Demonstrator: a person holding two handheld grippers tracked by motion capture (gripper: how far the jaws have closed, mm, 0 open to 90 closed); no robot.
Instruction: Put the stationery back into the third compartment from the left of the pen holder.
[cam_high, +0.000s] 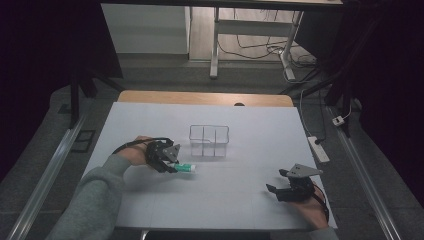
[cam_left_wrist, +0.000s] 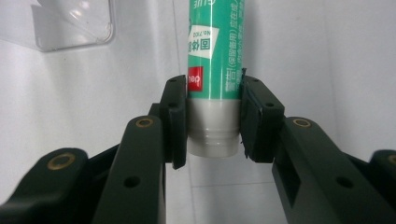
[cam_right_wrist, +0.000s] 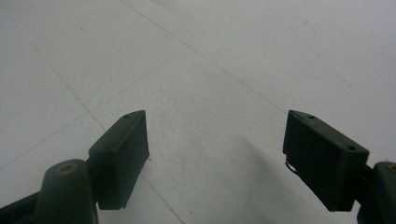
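Note:
A green glue stick (cam_high: 186, 168) with a grey cap end lies on the white table sheet (cam_high: 235, 195), left of the middle. My left gripper (cam_high: 172, 165) is shut on it: in the left gripper view both pads press the sides of the glue stick (cam_left_wrist: 214, 70) at its grey end, and my left gripper (cam_left_wrist: 214, 123) points along the tube. At the right front of the table my right gripper (cam_high: 278, 181) stands open, and my right gripper (cam_right_wrist: 217, 158) has only bare white sheet between its jaws.
A clear plastic organizer with compartments (cam_high: 209, 140) stands just beyond the glue stick, near the table's middle; a corner of the clear organizer (cam_left_wrist: 70, 23) shows at upper left. Table legs and cables lie on the floor beyond. A power strip (cam_high: 318, 148) sits by the right edge.

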